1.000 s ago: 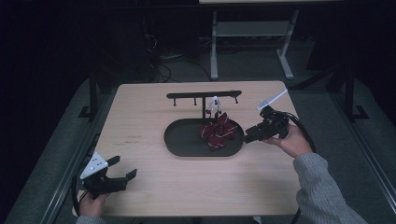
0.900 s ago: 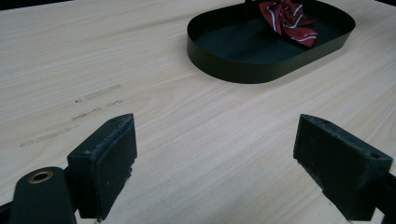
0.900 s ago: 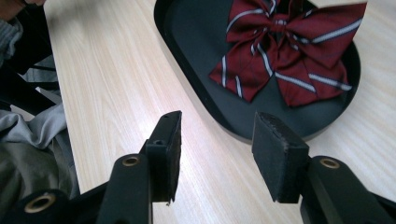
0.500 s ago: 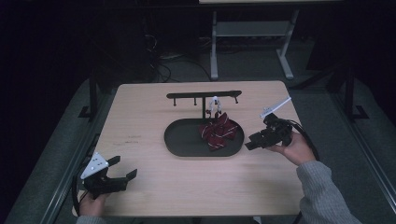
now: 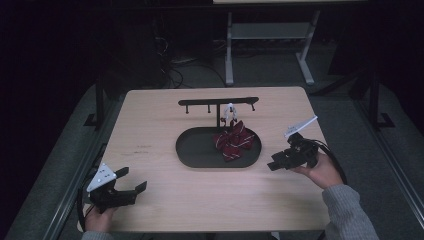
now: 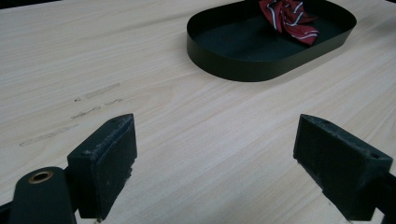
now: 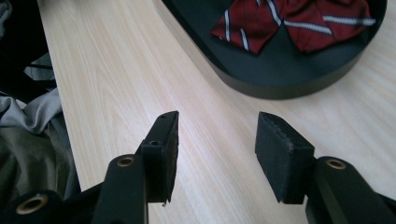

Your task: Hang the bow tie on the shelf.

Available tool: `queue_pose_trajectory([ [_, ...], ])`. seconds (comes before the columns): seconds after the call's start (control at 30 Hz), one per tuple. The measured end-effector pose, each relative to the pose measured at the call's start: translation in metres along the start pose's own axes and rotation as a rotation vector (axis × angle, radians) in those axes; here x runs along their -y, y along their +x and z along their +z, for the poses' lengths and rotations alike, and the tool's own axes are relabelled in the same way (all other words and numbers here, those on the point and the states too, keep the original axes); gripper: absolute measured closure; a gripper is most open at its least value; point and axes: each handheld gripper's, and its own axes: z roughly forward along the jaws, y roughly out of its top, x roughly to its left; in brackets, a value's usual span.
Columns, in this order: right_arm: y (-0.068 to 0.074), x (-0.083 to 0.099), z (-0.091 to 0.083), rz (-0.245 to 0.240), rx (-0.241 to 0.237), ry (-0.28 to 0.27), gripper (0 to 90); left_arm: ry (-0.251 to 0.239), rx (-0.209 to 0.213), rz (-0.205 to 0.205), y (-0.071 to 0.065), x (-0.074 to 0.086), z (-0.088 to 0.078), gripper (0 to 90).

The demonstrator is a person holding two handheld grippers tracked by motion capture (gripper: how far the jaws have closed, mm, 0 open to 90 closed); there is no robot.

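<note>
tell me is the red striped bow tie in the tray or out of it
In. The bow tie lies inside the black oval tray, at its right end below the rack. Neither gripper touches it.

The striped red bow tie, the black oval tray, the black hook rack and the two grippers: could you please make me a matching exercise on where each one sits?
1. striped red bow tie
2. black oval tray
3. black hook rack
4. left gripper

a. behind the tray
b. inside the tray
c. table's near left corner
d. table's middle

Pairs: 1-b, 2-d, 3-a, 4-c
</note>
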Motion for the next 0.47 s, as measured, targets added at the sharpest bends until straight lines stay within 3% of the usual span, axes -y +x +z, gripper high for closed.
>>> queue_pose_trajectory([
  [0.47,0.004,0.036,0.001,0.043,0.006,-0.020,47.7,0.001,0.002,-0.001,-0.001,0.000,0.001,13.0],
])
